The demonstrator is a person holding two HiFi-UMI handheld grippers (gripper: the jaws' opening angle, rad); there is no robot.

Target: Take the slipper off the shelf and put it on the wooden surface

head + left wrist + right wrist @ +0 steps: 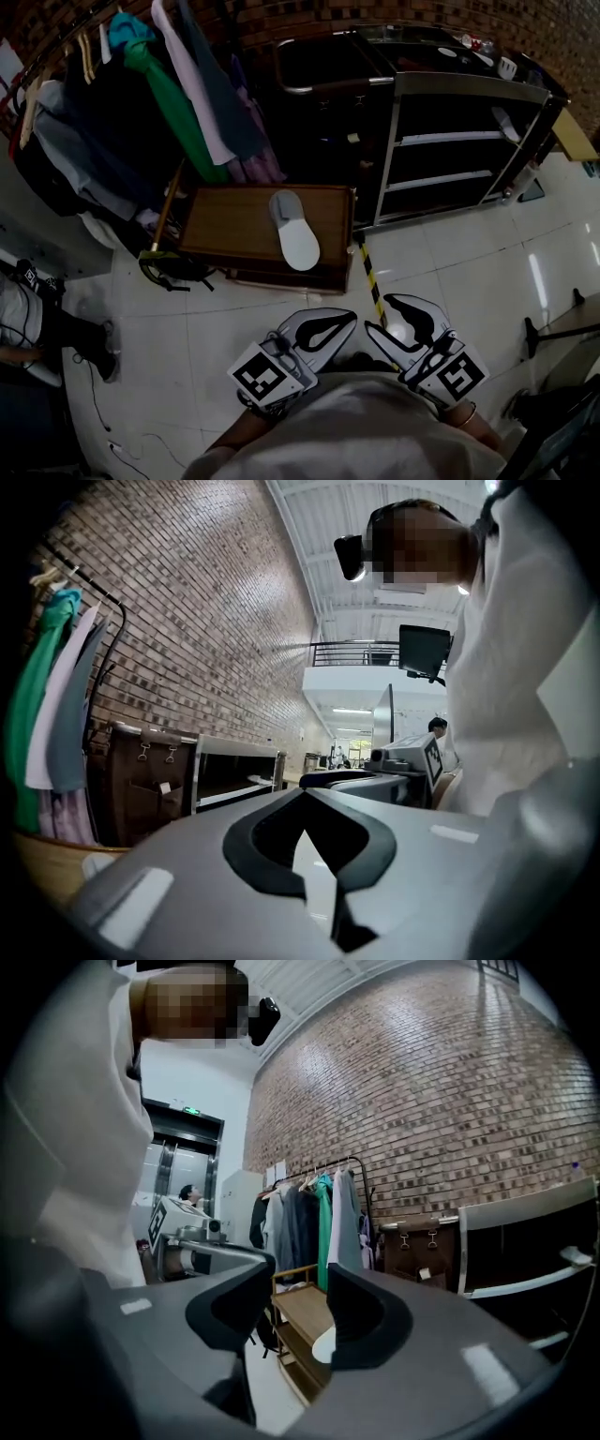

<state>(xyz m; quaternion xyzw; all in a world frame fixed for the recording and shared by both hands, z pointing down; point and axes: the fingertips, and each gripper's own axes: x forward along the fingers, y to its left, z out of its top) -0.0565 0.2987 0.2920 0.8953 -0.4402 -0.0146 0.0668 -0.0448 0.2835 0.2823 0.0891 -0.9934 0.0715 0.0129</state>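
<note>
The slipper (294, 230) already lies on the far wooden surface (225, 225), so the job looks done; the near left gripper (345, 323) is closed and empty, the right gripper (380, 317) open and empty

From the head camera we looked steeply down on the low brown wooden stand (234, 225), from well above and short of it. The cameras on the left gripper (349, 321) and right gripper (377, 315), held close below us, faced level along their jaws. The right one looked straight toward the stand; the left one faced the dark metal shelf unit (234, 771) beside the stand. All three views shared that unit and the rail of hanging clothes (141, 84) behind the stand.
</note>
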